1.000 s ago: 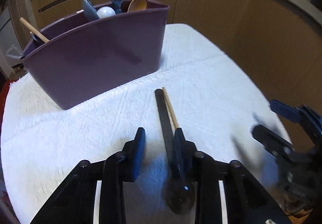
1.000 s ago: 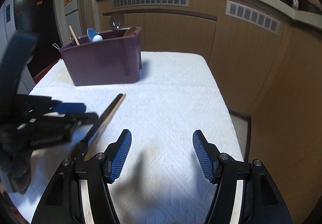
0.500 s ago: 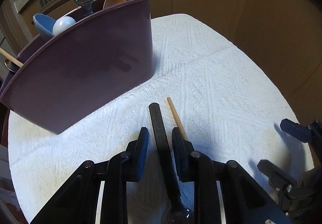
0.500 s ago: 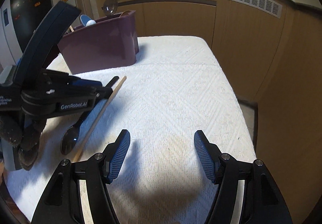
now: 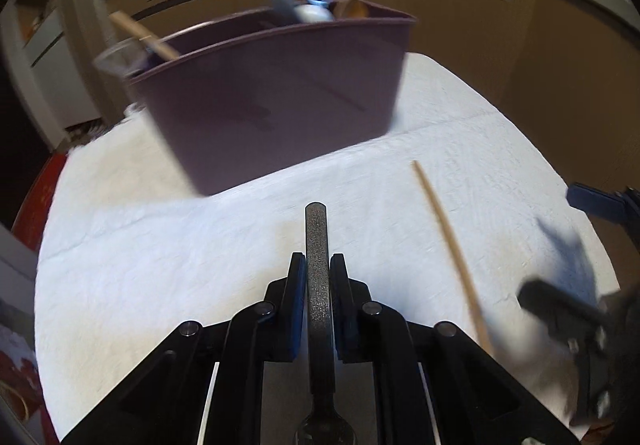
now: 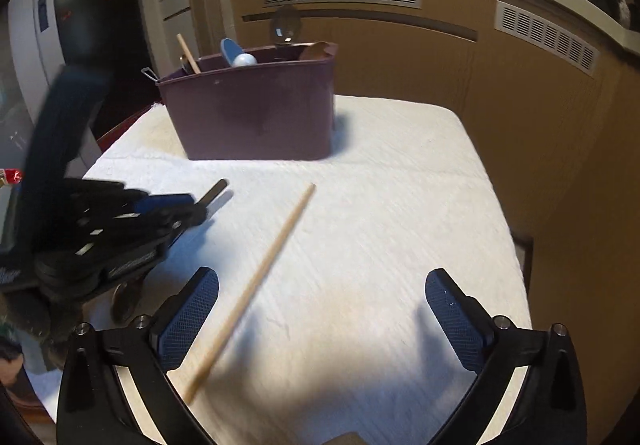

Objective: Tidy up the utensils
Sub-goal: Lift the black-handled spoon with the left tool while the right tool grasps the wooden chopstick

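Observation:
My left gripper point(image 5: 317, 277) is shut on the dark handle of a spoon point(image 5: 318, 269) and holds it above the towel, handle forward toward the purple utensil caddy point(image 5: 280, 97). The spoon's bowl point(image 5: 325, 431) sits back between the arms. In the right wrist view the left gripper point(image 6: 188, 211) holds the spoon point(image 6: 214, 191) at the left. A wooden chopstick point(image 6: 260, 277) lies on the white towel point(image 6: 380, 225); it also shows in the left wrist view point(image 5: 448, 245). My right gripper point(image 6: 322, 309) is open and empty just right of the chopstick. The caddy point(image 6: 256, 113) holds several utensils.
The towel covers a small table with edges close on the right and front. Wooden cabinets point(image 6: 440, 57) stand behind and to the right. A red object point(image 5: 36, 189) sits past the table's left edge.
My left gripper has shut on the spoon handle and lifted it off the towel, away from the chopstick. The right gripper has moved closer to the chopstick.

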`<state>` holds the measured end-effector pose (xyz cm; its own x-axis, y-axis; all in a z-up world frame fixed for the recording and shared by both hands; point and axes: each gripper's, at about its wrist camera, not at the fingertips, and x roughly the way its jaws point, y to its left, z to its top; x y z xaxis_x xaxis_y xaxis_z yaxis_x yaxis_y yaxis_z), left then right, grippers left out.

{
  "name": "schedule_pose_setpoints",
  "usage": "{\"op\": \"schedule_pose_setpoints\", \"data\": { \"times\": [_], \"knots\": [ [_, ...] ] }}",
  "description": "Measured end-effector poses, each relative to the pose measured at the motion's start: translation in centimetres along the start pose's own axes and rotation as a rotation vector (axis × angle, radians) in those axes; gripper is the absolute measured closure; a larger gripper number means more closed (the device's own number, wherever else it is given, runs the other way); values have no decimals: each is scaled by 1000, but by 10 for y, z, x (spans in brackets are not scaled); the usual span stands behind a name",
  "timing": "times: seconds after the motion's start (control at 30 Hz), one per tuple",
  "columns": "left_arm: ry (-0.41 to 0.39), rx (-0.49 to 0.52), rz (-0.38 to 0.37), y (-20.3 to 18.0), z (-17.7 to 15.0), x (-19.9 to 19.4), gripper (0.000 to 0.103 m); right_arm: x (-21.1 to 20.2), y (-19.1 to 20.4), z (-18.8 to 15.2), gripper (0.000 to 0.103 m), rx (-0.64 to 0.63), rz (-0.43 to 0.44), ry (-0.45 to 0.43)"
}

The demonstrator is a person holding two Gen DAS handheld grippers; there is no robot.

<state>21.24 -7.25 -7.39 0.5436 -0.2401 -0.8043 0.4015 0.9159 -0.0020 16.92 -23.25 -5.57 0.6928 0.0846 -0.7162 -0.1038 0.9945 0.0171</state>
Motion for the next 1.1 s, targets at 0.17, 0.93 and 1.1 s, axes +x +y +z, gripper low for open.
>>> {"op": "schedule_pose_setpoints", "data": {
  "times": [0.17, 0.93, 1.1],
  "knots": [
    [-23, -89, -15, 30, -12, -18, 92, 41, 19, 27, 44, -15, -14, 119],
    [-98, -130, -78, 37, -20, -49, 92, 83, 18, 49, 98, 11, -11, 212],
    [-139, -127, -98, 33, -18, -69, 92, 45, 20, 49, 98, 15, 35, 149]
  ]
}}
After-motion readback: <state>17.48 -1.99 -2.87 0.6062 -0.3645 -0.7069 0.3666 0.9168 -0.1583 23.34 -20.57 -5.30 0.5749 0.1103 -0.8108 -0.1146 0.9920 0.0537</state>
